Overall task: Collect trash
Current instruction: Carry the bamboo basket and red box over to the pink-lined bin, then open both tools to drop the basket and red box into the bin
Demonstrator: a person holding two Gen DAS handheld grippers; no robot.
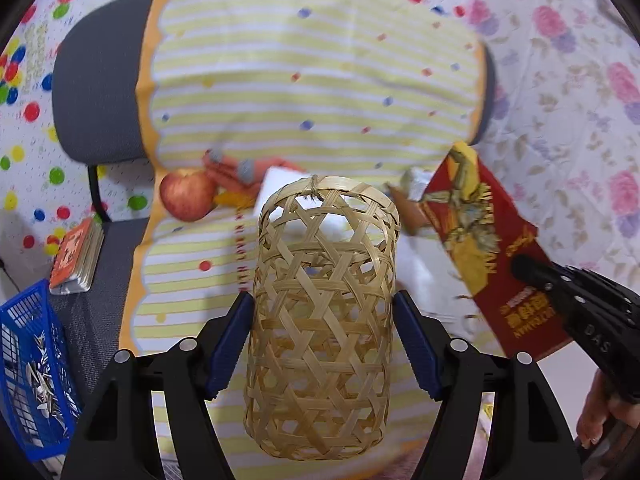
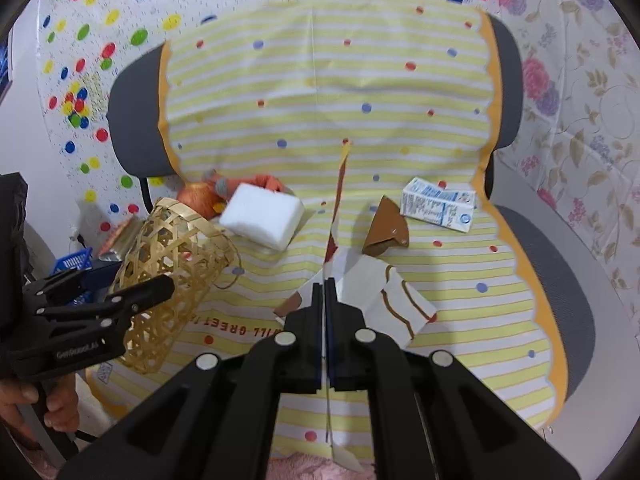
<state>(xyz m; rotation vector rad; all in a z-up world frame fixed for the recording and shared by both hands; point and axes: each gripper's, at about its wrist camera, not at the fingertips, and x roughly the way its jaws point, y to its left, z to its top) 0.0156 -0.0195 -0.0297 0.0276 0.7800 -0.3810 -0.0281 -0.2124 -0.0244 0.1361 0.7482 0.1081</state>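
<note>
Trash collection mid-step: basket in one gripper, wrapper in the other, so the next move looks like feeding the wrapper into the basket mouth.

Left edge of the chair seat: blue crate [image 1: 32,368] and small orange book [image 1: 76,256] sit off the striped cloth [image 2: 320,80]. Left gripper [image 1: 324,336] is clamped on the woven bamboo basket [image 1: 324,300], pads pressing both sides, basket held off the seat with its open mouth facing away toward the chair back. Behind it, near the seat's back-left: apple [image 1: 186,196], orange plush [image 1: 228,172], white foam block [image 2: 262,216].

Centre: right gripper [image 2: 324,300] is pinched tight on the red snack wrapper [image 1: 480,240], seen edge-on from its own camera, jaws nearly touching. White-and-brown paper wrapper [image 2: 392,300] lies flat just beside its fingertips.

Right of centre: brown folded cardboard piece [image 2: 386,228], then milk carton [image 2: 438,204] lying near the cloth's right edge, both not yet collected.

Next move calls for lining up the wrapper's edge with the basket mouth before releasing.
</note>
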